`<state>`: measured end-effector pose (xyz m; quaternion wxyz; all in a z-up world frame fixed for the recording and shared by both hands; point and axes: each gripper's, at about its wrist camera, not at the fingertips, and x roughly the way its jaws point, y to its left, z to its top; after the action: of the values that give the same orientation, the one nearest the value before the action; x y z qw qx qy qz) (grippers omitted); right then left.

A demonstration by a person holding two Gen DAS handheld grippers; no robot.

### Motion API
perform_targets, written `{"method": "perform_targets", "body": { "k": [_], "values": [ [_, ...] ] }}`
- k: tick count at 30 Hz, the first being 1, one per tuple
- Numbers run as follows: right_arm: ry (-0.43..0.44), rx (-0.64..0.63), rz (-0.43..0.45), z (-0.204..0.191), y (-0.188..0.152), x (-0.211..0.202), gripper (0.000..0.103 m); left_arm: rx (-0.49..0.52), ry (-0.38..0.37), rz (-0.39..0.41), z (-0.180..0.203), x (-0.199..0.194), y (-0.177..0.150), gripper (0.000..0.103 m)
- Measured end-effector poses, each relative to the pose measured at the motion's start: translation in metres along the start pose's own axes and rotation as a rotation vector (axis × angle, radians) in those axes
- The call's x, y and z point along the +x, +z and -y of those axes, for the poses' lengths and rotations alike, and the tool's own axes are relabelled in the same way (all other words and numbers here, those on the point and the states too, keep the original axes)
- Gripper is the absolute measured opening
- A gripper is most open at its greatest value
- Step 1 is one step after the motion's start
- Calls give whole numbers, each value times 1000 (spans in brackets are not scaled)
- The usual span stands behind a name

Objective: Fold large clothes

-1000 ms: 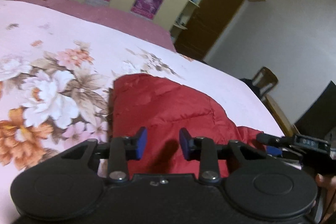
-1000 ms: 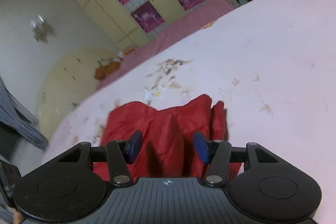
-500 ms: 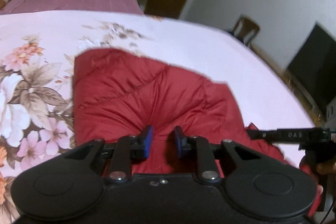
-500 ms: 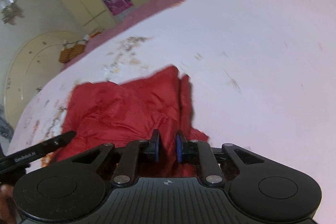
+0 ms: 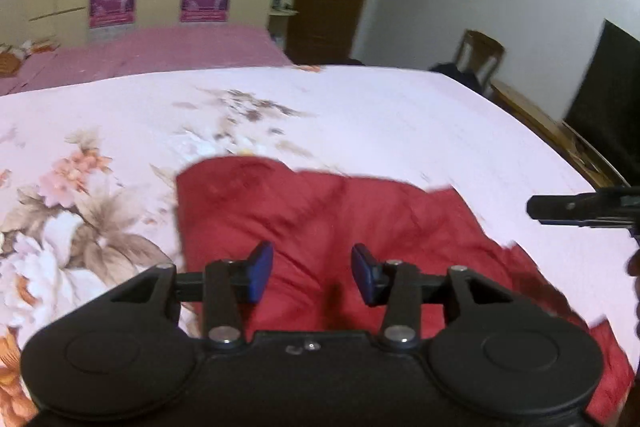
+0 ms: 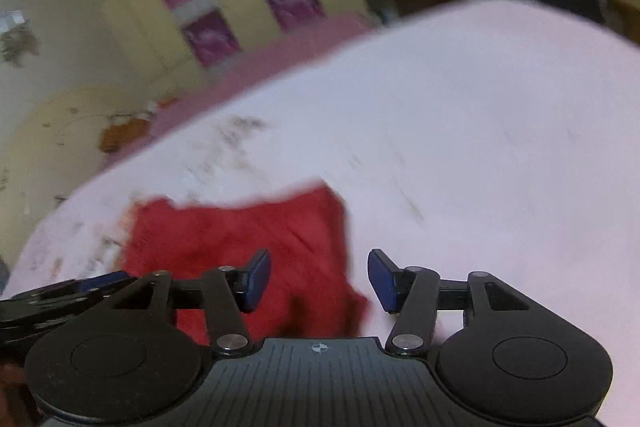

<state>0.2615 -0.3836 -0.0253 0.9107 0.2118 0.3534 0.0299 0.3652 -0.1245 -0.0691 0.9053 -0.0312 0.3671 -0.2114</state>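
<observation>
Both grippers, left (image 5: 312,273) and right (image 6: 319,279), gaping, holding nothing. Red jacket (image 5: 320,227) lies right below, long axis running left-right; right one near its edge.

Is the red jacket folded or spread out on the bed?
Folded: the red jacket lies as a compact, roughly rectangular bundle on the floral bedsheet, with no sleeves spread out. How neat the fold is, blur hides.
</observation>
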Motion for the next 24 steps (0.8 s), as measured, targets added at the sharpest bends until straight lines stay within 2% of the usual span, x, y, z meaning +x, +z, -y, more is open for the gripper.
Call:
{"method": "perform_targets", "body": {
  "k": [3, 5, 6, 9, 11, 14, 19, 21, 22, 24],
  "values": [
    [42, -102, -56, -35, 21, 25, 53, -33, -14, -26, -6, 18, 13, 42],
    [32, -158, -124, -53, 26, 54, 51, -29, -16, -67, -5, 35, 18, 42],
    [10, -170, -164, -56, 27, 71, 47, -26, -18, -87, -4, 44, 21, 43],
    [-57, -154, -265, -45, 16, 111, 45, -16, -16, -151, 1, 60, 22, 43],
    [-45, -119, -290, -32, 7, 125, 45, -4, -10, -171, 2, 67, 21, 43],
    [-12, -55, -279, -23, 0, 128, 45, 17, 4, -184, 3, 74, 16, 44],
    [-9, -71, -268, -19, -1, 121, 45, 38, 27, -180, 9, 67, 16, 43],
    [-12, -61, -230, -19, 3, 104, 45, 38, 35, -135, 13, 47, 20, 43],
    [13, -69, -193, -19, 4, 88, 45, 35, 19, -83, 15, 27, 20, 43],
    [55, -83, -149, -19, 3, 56, 45, 23, -8, -41, 21, 0, 14, 43]
  ]
}}
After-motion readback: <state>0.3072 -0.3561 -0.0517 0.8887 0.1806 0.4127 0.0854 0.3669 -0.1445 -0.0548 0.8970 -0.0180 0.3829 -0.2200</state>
